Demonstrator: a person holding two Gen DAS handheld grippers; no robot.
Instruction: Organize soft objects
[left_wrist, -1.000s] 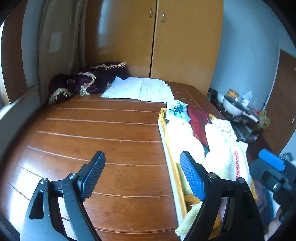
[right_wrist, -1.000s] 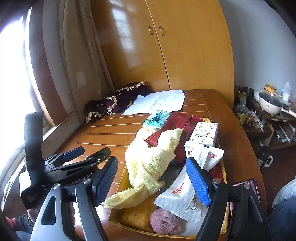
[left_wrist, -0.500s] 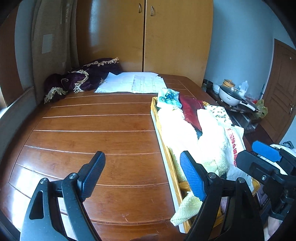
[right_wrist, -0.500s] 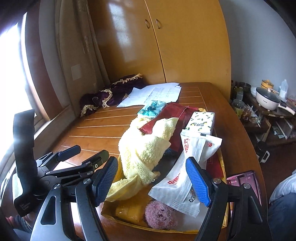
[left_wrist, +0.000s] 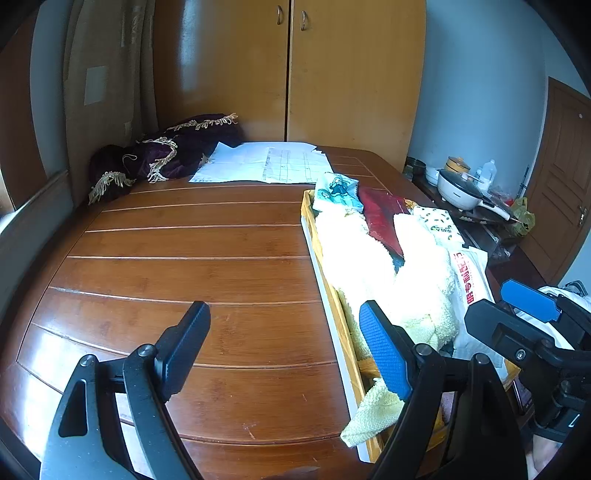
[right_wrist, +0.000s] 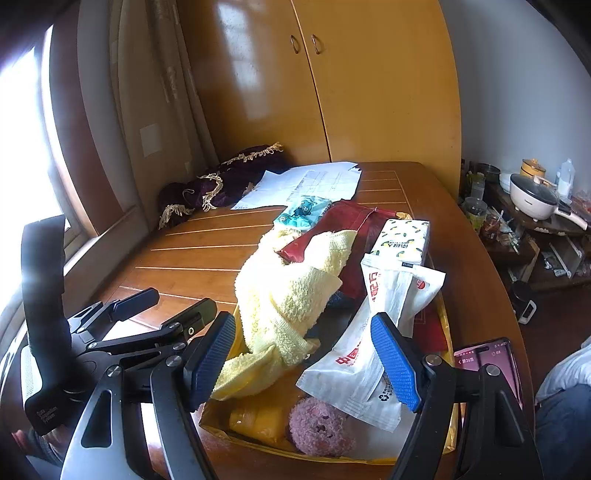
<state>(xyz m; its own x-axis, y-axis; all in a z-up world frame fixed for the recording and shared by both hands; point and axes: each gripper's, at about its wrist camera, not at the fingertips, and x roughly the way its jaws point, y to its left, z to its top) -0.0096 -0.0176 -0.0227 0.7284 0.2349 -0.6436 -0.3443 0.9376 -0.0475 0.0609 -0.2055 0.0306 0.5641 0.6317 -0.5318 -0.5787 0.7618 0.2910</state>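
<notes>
Evidently, the left gripper (left_wrist: 284, 347) is held spread and empty over bare table (left_wrist: 184, 266), presumably kept clear, while the right gripper (right_wrist: 303, 354), also spread and empty, is poised above the tray (right_wrist: 441, 317), where the yellow towel (right_wrist: 288, 295) lies heaped.

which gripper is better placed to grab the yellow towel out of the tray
Right. The right gripper hangs open over the tray, with the yellow towel just ahead of its fingers. The left gripper, also open, faces mostly bare table beside the tray.
</notes>
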